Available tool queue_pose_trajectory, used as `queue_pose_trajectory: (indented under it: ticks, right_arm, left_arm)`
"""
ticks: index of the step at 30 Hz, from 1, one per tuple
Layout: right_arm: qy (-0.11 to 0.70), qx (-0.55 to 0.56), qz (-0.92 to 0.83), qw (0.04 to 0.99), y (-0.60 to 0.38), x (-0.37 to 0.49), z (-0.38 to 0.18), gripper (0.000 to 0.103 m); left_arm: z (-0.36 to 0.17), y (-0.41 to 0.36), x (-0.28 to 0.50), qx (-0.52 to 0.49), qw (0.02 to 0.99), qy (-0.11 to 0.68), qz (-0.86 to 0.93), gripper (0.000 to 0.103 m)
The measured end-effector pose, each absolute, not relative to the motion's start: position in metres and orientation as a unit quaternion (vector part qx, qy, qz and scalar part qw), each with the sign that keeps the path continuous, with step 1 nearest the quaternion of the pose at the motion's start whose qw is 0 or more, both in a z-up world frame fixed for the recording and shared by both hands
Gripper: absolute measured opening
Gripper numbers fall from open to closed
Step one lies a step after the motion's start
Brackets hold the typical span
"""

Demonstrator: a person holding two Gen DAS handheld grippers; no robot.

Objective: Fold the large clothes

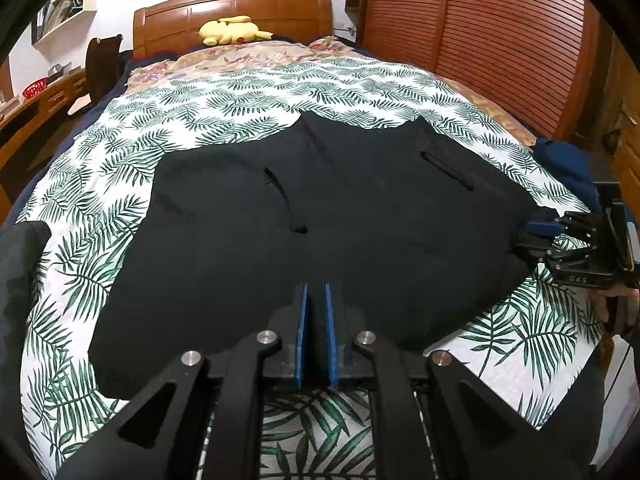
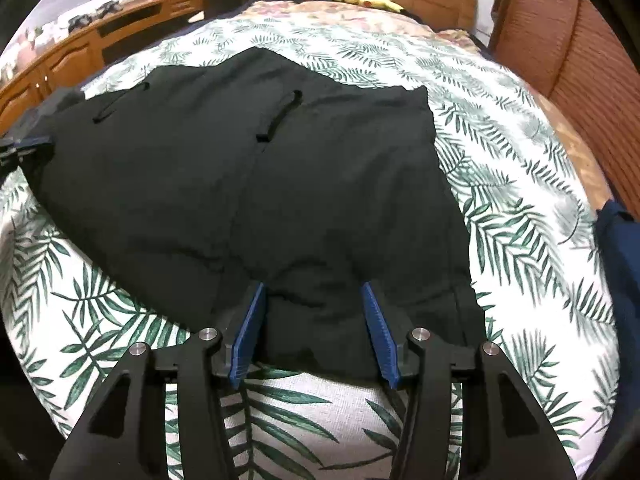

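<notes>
The left hand-held gripper (image 1: 316, 300) has its blue pads nearly together at the near edge of the black garment (image 1: 320, 216), seemingly pinching the hem, while the right hand-held gripper (image 2: 314, 296) stands about half open with the near right corner lying loose between its ribbed pads. The garment is soft, matte cloth, spread flat, running away from both toward the headboard. Under it lies a leaf-print bedspread (image 1: 248, 92), and a yellow plush toy (image 1: 232, 30) sits farthest off.

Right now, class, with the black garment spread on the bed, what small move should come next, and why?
Probably close the right claw on the hem: its pads straddle the black garment without pressing, while the left claw is shut on it.
</notes>
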State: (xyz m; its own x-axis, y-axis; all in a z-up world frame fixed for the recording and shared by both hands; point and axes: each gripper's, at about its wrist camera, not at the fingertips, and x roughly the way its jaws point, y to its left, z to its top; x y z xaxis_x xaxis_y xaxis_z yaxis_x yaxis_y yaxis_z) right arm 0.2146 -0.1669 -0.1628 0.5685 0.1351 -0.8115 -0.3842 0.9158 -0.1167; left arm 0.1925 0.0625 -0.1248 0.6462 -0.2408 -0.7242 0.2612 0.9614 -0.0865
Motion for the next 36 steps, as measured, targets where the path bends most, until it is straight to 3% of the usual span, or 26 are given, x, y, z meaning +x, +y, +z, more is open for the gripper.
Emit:
queue_pose_trajectory:
  ticks: [15,22,36]
  right_arm:
    - [0.39,-0.115,0.231,0.884,-0.095,0.204,-0.136,0.051]
    - [0.384,-0.115,0.243,0.884,-0.079,0.207,-0.17,0.069]
    - [0.35,-0.108,0.249,0.897,-0.086,0.201,-0.176,0.069]
  left_arm:
    - [-0.124,0.073,0.187,0.014,0.908,0.396,-0.134,0.006]
    - [-0.137,0.077,0.186,0.022,0.896,0.421,-0.137,0.007]
    - [-0.146,0.079,0.164,0.032,0.894,0.427,-0.133,0.007]
